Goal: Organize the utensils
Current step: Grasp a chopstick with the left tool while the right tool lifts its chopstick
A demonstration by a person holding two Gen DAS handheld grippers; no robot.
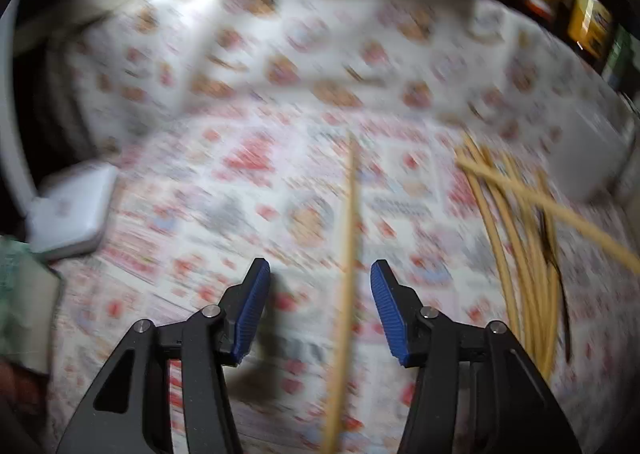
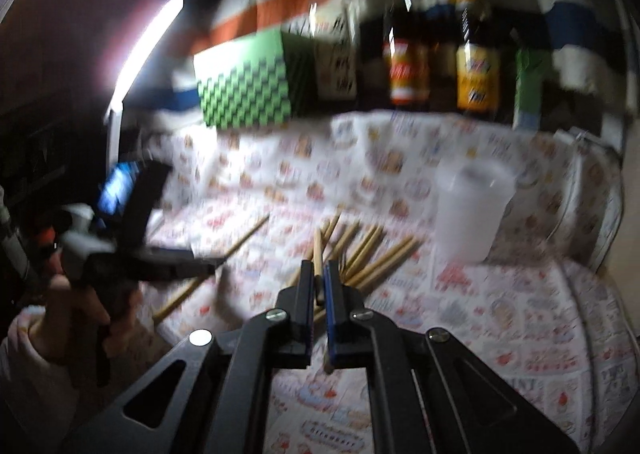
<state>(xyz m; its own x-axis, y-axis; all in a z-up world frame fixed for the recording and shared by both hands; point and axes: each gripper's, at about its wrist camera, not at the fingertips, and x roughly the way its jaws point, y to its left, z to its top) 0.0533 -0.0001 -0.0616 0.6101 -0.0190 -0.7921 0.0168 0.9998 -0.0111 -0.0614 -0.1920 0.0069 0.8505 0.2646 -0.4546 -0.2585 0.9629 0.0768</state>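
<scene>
A single wooden chopstick [image 1: 349,213] lies on the patterned tablecloth [image 1: 224,181], running lengthwise between the blue pads of my left gripper [image 1: 320,310]. The jaws stand apart and neither pad touches it. A pile of several chopsticks [image 1: 516,238] lies to its right, beside a white cup [image 1: 588,149]. In the right wrist view my right gripper [image 2: 319,282] is shut on one chopstick [image 2: 317,250], held above the pile [image 2: 368,250]. The cup [image 2: 468,209] stands right of the pile. The left gripper [image 2: 208,264], in a person's hand, hangs over the lone chopstick [image 2: 248,234].
A green checkered box [image 2: 244,93] and sauce bottles [image 2: 404,65] line the back of the table. A white flat box [image 1: 68,209] sits at the table's left side. A bright lamp bar [image 2: 148,41] glows at the far left. Both views are motion-blurred.
</scene>
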